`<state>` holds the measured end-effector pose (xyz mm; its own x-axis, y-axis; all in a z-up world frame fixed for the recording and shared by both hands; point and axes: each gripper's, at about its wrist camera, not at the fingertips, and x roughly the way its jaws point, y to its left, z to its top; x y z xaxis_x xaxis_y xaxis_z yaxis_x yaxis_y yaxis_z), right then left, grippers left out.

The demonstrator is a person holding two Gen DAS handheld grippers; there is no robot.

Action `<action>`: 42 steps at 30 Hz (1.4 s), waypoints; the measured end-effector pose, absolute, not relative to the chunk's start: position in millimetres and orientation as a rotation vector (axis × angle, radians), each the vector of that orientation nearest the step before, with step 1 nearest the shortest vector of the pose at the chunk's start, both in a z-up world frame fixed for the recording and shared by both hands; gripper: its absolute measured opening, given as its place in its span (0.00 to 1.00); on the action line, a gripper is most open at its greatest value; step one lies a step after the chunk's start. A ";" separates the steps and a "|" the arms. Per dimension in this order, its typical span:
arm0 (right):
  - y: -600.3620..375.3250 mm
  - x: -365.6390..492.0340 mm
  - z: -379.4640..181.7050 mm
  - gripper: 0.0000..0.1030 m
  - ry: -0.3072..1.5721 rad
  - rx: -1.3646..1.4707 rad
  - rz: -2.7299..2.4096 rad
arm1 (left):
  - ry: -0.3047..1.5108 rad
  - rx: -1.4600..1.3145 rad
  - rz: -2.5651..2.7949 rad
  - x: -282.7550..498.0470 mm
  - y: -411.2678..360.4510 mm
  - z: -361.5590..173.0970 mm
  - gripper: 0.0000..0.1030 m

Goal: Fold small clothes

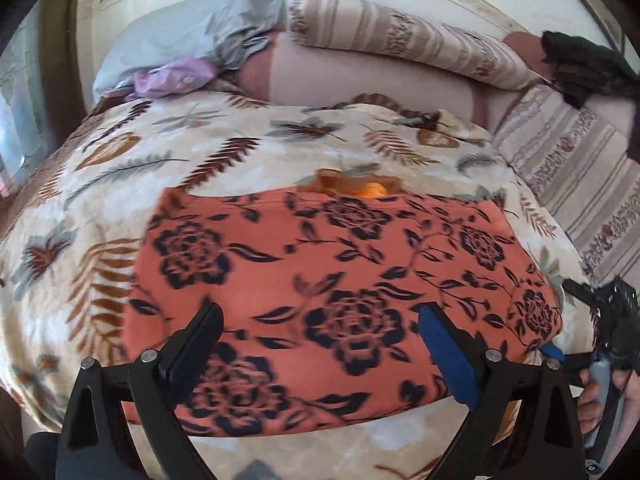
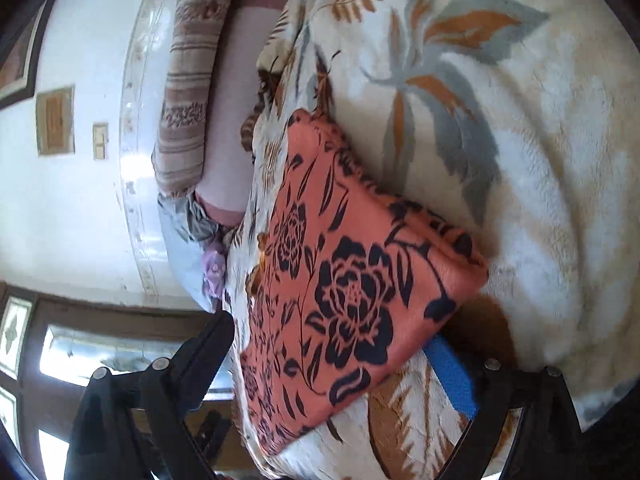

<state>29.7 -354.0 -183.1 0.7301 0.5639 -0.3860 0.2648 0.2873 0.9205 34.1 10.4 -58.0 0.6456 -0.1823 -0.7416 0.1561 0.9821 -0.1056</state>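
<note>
An orange garment with a black flower print (image 1: 340,300) lies folded flat on a leaf-patterned blanket (image 1: 240,148). My left gripper (image 1: 320,312) hovers over its near half, jaws wide open, with nothing between the pads. My right gripper (image 2: 328,332) is also open and rolled on its side at the garment's (image 2: 352,292) right edge. The near corner of the cloth lies between its fingers, and the blue pad (image 2: 452,376) rests on the blanket (image 2: 520,200) beside that edge without pressing. The left wrist view shows the right gripper (image 1: 572,320) and the hand (image 1: 596,400) holding it.
Behind the garment a small orange thing (image 1: 372,191) peeks out. At the head of the bed lie a striped bolster (image 1: 400,32), a grey pillow (image 1: 192,28), a purple cloth (image 1: 172,80) and a pink cushion (image 1: 360,80). A dark cloth (image 1: 588,68) sits far right, above striped bedding (image 1: 580,184).
</note>
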 end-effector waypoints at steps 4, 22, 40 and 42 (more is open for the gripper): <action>-352.8 31.6 -178.2 0.92 0.785 1.254 0.214 | 1.023 0.187 -0.151 50.5 -26.4 -127.1 1.00; -366.1 35.8 -177.9 0.40 0.882 1.071 0.157 | 0.969 0.251 -0.214 58.2 -62.9 -106.8 0.99; -376.5 25.4 -119.7 0.72 0.883 0.651 -0.027 | 0.879 0.237 -0.287 59.4 -55.6 -124.3 1.00; -391.1 35.8 -101.1 0.75 0.829 0.647 -0.020 | 0.871 0.234 -0.290 53.5 -53.2 -126.1 1.00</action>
